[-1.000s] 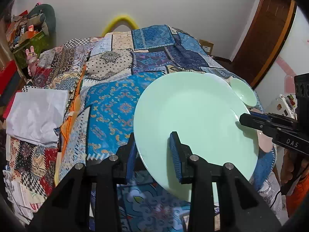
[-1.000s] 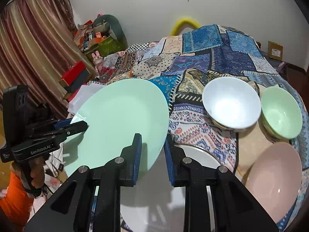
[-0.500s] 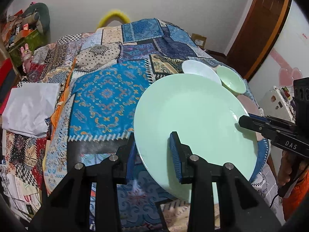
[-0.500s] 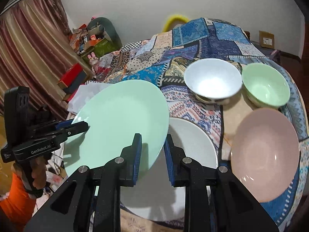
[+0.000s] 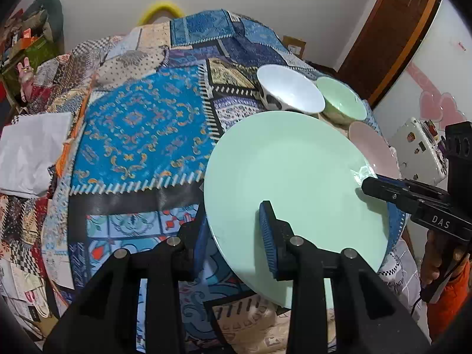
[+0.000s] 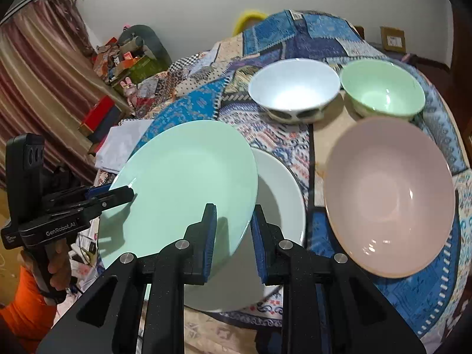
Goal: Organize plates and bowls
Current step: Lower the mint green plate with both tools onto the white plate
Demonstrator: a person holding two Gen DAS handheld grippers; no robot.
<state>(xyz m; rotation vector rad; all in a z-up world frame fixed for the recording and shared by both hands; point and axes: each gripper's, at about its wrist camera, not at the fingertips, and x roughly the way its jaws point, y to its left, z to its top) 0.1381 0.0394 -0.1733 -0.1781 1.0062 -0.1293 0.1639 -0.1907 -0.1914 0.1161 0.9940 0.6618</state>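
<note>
Step in hand: stacking. Left claw (image 5: pixel 233 236) and right claw (image 6: pixel 233 230) each clench a rim of the green plate (image 6: pixel 180 185), held tilted above the desk (image 5: pixel 132 135), partly over the white plate (image 6: pixel 280 188). Pink bowl (image 6: pixel 389 194) right; white bowl (image 6: pixel 292 88) and green bowl (image 6: pixel 383 88) far. Next, probably: level, lower onto white plate, release. Legible: "GenRobot.AI", "DAS".

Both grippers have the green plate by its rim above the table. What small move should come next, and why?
Probably shift the green plate a little right until centred over the white plate, then lower it. Left gripper and right gripper clamp opposite rims, and it overlaps only the white plate's left edge.
</note>
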